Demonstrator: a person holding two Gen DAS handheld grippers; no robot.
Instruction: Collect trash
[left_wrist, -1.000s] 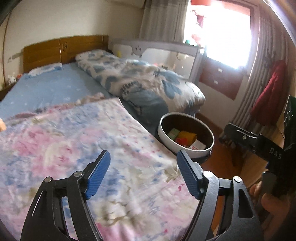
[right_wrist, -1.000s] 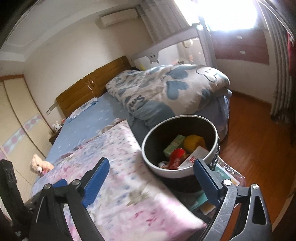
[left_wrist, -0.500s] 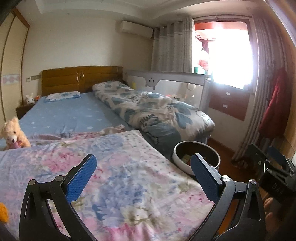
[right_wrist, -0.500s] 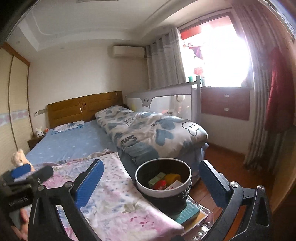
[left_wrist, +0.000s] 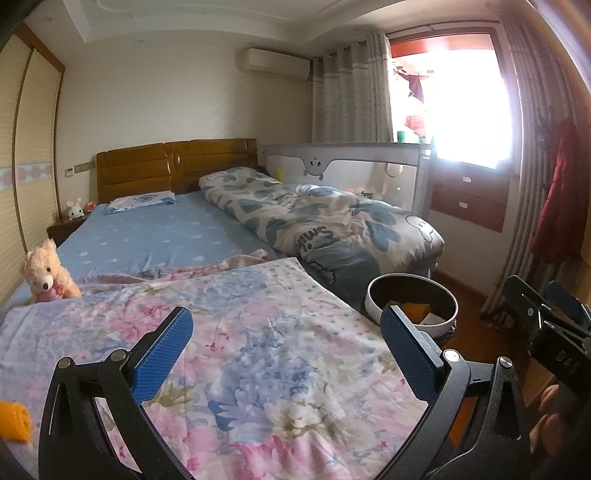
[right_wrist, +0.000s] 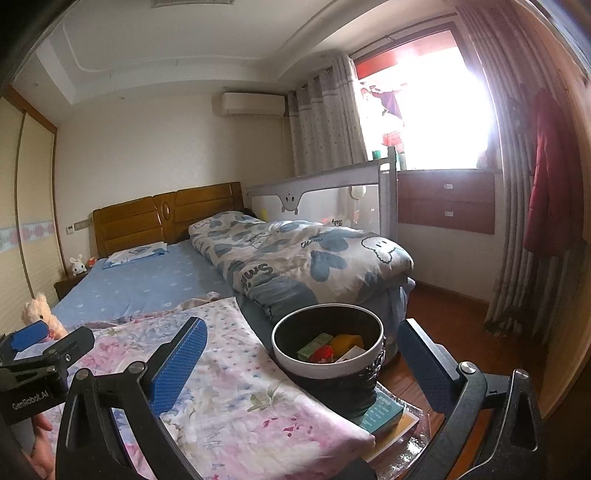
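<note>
White-rimmed trash bin (right_wrist: 328, 341) with wrappers inside sits on floor just beside floral blanket (left_wrist: 258, 354); left gripper (left_wrist: 286, 343) and right gripper (right_wrist: 303, 360) both spread wide, holding nothing.

Trash bin (right_wrist: 328, 373) beside bed (right_wrist: 147, 284) corner.
Holds trash (right_wrist: 330, 347); stands on books (right_wrist: 384, 411), right of floral quilt (right_wrist: 236, 398).

Two black hand-held grippers, left gripper (left_wrist: 286, 345) and right gripper (right_wrist: 304, 356), with blue textured pads (left_wrist: 162, 356), silver pivot screws, white lettering, bare skin behind.
</note>
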